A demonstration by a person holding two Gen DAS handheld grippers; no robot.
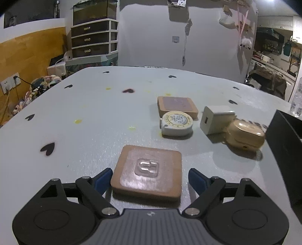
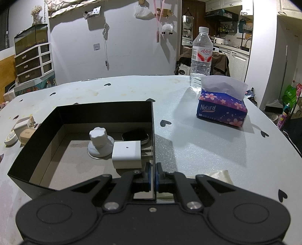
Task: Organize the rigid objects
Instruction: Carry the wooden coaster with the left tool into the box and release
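This is a lived-in home. A heart-printed bench [image 2: 188,150] carries a tissue box [image 2: 221,110] and a water bottle [image 2: 200,56]. At ten o'clock in the left wrist view, a plastic drawer unit [image 1: 94,38] bears a glass tank [image 1: 94,12] beside wood panelling with a wall socket [image 1: 10,83]. At two o'clock in the right wrist view, a doorway opens onto kitchen shelves [image 2: 226,28] and white cabinets [image 2: 236,60]. Trinkets hang on the wall.

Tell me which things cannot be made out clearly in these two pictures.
- Black box: left wrist view, cut off by the right edge.
- Dark gadget: right wrist view, partly hidden behind the white charger.
- Measuring tape: left wrist view, print too small to read.
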